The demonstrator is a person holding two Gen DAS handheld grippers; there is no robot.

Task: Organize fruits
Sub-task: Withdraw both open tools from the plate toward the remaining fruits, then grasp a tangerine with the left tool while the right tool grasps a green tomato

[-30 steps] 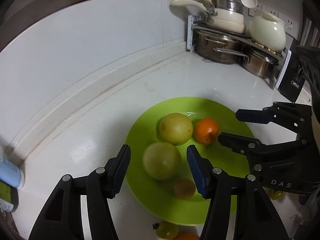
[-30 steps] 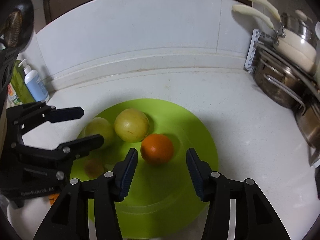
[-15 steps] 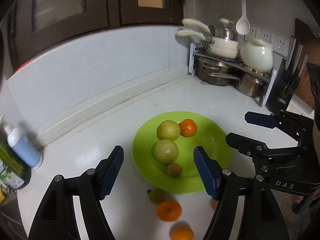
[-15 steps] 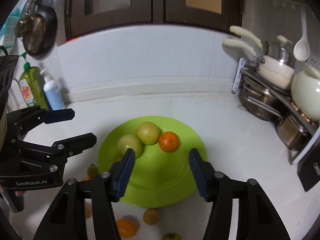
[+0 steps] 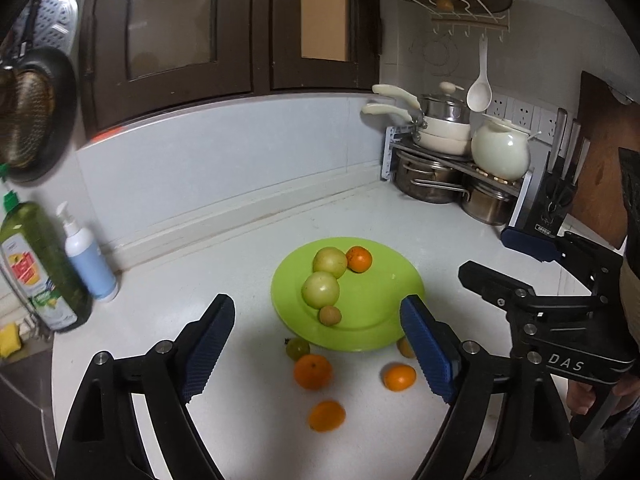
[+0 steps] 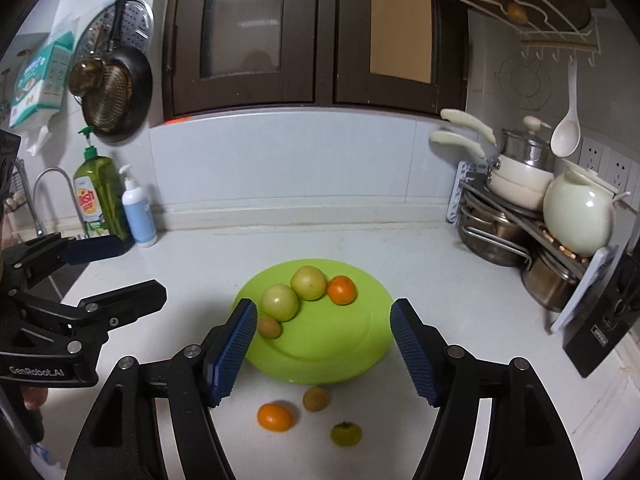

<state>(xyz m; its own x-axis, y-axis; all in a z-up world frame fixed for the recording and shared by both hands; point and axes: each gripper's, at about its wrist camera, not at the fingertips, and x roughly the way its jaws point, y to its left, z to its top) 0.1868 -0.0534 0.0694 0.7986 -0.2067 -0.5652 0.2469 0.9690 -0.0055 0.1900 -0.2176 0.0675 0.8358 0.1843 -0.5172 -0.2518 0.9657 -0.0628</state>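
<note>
Bottles far left by the wall: green dish-soap bottle (image 6: pixel 98 204), white-and-blue pump bottle (image 6: pixel 138 212) just right of it, both on white tabletop (image 6: pixel 420 276). Left tool (image 5: pixel 316 344) raised over near edge of tabletop, blue-padded fingers (image 5: pixel 210 340) spread wide, holding nothing. In the right wrist view it sits at far left, also gaping.

Round lime-green plastic plate (image 5: pixel 372 312) mid tabletop. On it, along its left half: small brown kiwi-like fruit (image 5: pixel 330 315) nearest, pale green apple (image 5: pixel 320 289) touching it behind, second pale green apple (image 5: pixel 329 262) behind that, small orange mandarin (image 5: pixel 359 259) touching that second apple on its right.

Off the plate, on tabletop near side: small dark-green fruit with stem (image 5: pixel 297 349) just beside plate rim, orange mandarin (image 5: pixel 313 371) touching it in front, another orange mandarin (image 5: pixel 327 415) nearer, third orange mandarin (image 5: pixel 399 377) to the right, small yellow-brown fruit (image 5: pixel 406 347) at plate rim, partly hidden by left tool finger.

Right tool (image 6: pixel 324 350) also above near side of the plate, fingers wide apart, empty.

Far right: metal rack (image 6: pixel 500 220) with steel pots (image 6: pixel 492 236), cream saucepans, white ceramic jar (image 6: pixel 578 216), hanging white ladle (image 6: pixel 566 132), black knife block (image 5: pixel 558 204).
</note>
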